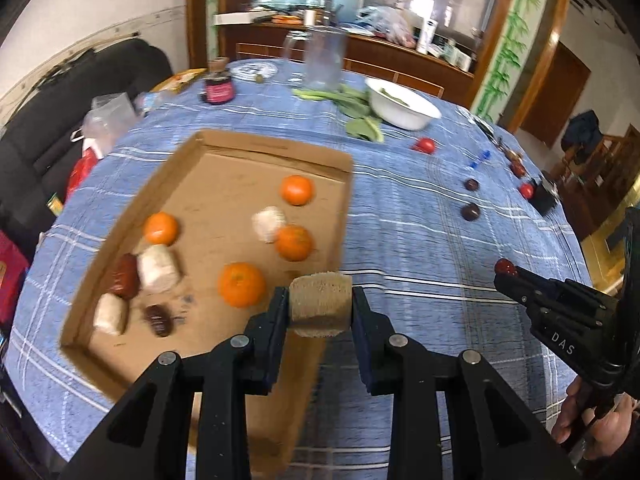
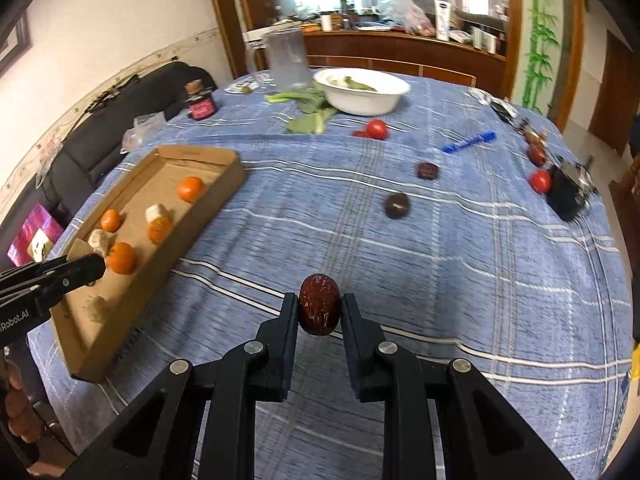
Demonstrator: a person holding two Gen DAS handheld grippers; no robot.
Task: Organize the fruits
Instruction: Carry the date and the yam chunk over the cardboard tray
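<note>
Four oranges in tray

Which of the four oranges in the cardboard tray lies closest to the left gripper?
The largest-looking orange, just left of the left gripper; the other three sit farther back.

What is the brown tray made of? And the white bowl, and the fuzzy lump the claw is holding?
The tray looks like plain matte cardboard: brown, with folded-up walls. The white bowl is smooth and slightly shiny, maybe ceramic or plastic; I cannot tell which. The lump in the left claw looks rough and fibrous, like dried loofah, probably.
</note>
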